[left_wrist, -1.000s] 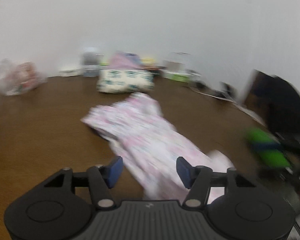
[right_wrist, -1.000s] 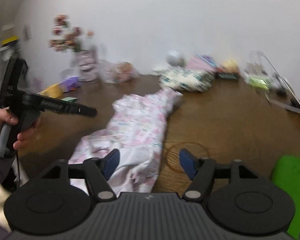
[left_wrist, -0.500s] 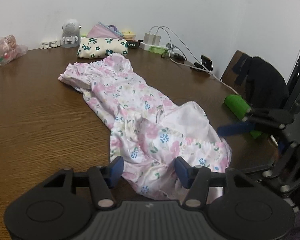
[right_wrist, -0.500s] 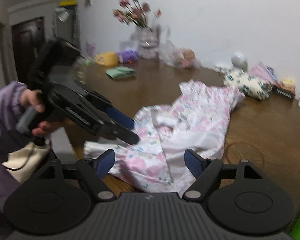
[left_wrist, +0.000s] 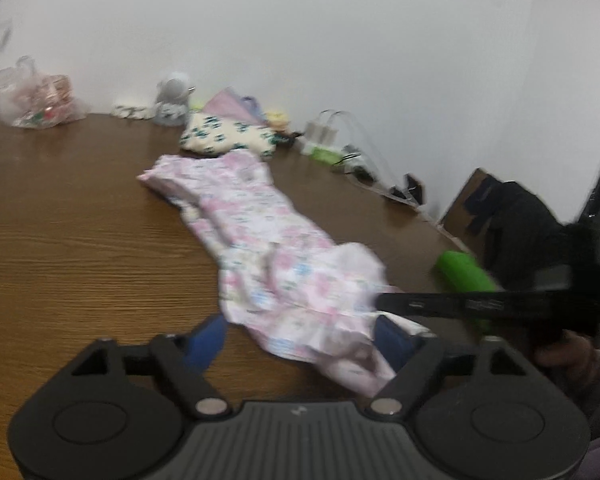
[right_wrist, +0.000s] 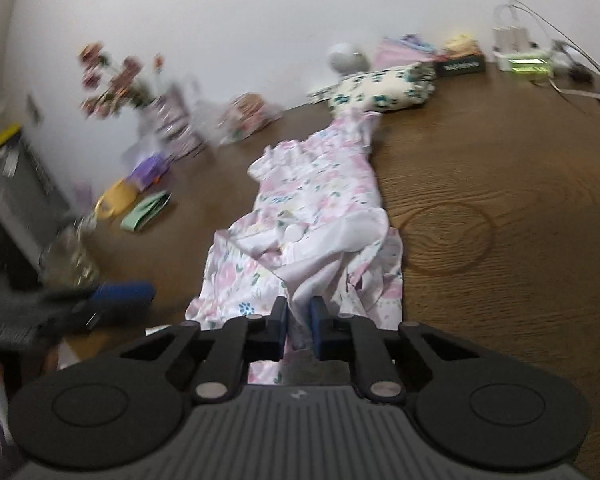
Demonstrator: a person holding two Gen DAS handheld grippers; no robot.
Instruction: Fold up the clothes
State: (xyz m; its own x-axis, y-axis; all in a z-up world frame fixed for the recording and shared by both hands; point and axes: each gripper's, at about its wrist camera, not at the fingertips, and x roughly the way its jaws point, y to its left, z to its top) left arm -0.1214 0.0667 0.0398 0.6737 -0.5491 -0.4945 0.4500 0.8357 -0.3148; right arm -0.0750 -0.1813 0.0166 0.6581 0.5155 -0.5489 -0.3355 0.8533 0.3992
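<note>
White wall backs a brown wood-grain bench (right_wrist: 500, 184), and along its far edge sit a floral pouch (right_wrist: 380, 90), a small white figurine (right_wrist: 346, 58), chargers with cables (right_wrist: 528, 58) and a vase of flowers (right_wrist: 116, 80). A pink floral dress (right_wrist: 320, 200) lies lengthwise down the middle of the bench, its far end flat near the pouch, its near end rumpled with pale lining turned up.

Risk, as I judge it: the right tool (right_wrist: 299, 320) has only a thin pinch of bunched hem, so a lift could pull the lining alone or let the cloth slide out, leaving a skewed fold. The heaped near end could also drag folds under itself, and a wide sweep might knock the clutter at the back.

That right tool is closed almost fully, its blue pads clamping a fold of the dress's near edge. The left tool (left_wrist: 300, 340) stands wide apart at the hem's other side; dress fabric lies between its pads, but they grip nothing, though motion blur softens that view.
</note>
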